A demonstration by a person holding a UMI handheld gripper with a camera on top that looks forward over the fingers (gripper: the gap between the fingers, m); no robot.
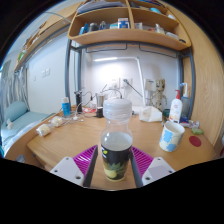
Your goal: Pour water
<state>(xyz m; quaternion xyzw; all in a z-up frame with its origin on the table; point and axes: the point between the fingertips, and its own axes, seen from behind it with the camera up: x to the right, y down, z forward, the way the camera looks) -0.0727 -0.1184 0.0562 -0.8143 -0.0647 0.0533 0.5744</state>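
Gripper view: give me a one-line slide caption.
Gripper shut on a clear bottle above a wooden desk, paper cup to its right.

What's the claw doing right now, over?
Claw shut on clear water bottle, upright above wooden desk. White cup ahead to one side, apart. Nothing blocking.

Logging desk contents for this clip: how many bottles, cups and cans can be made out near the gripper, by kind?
Bottles: 2, the clear bottle between the fingers and the white bottle with a red cap.
Cups: 1, the cup.
Cans: 1, the can.
Total: 4.
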